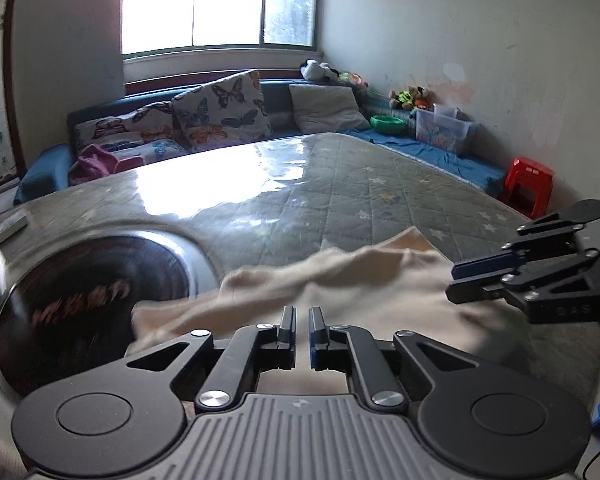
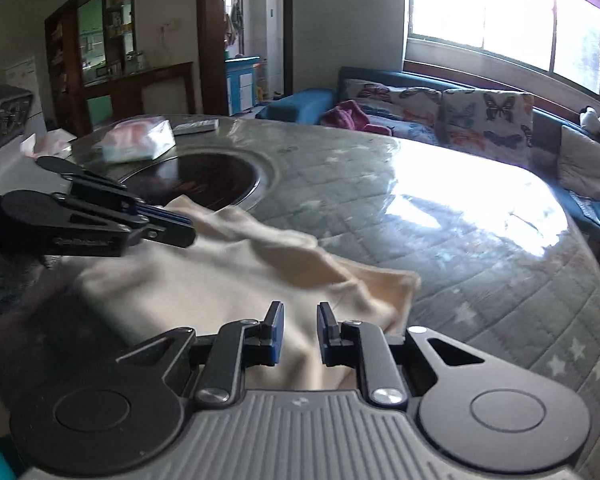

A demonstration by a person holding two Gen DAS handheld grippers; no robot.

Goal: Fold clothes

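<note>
A cream garment (image 1: 340, 280) lies crumpled on the quilted grey table cover (image 1: 340, 184), partly folded over itself; it also shows in the right wrist view (image 2: 220, 280). My left gripper (image 1: 302, 312) hovers just above its near edge, its jaws a narrow gap apart with nothing between them. My right gripper (image 2: 299, 307) hovers above the garment's near right part, its jaws a small gap apart and empty. Each gripper shows in the other's view: the right one (image 1: 454, 280) at the garment's right side, the left one (image 2: 192, 228) at its left side.
A round dark hot plate (image 1: 100, 292) is set into the table left of the garment. A tissue pack (image 2: 138, 140) and a flat box (image 2: 196, 125) lie beyond it. A sofa with butterfly cushions (image 1: 220, 112) runs behind the table. A red stool (image 1: 528, 184) stands at right.
</note>
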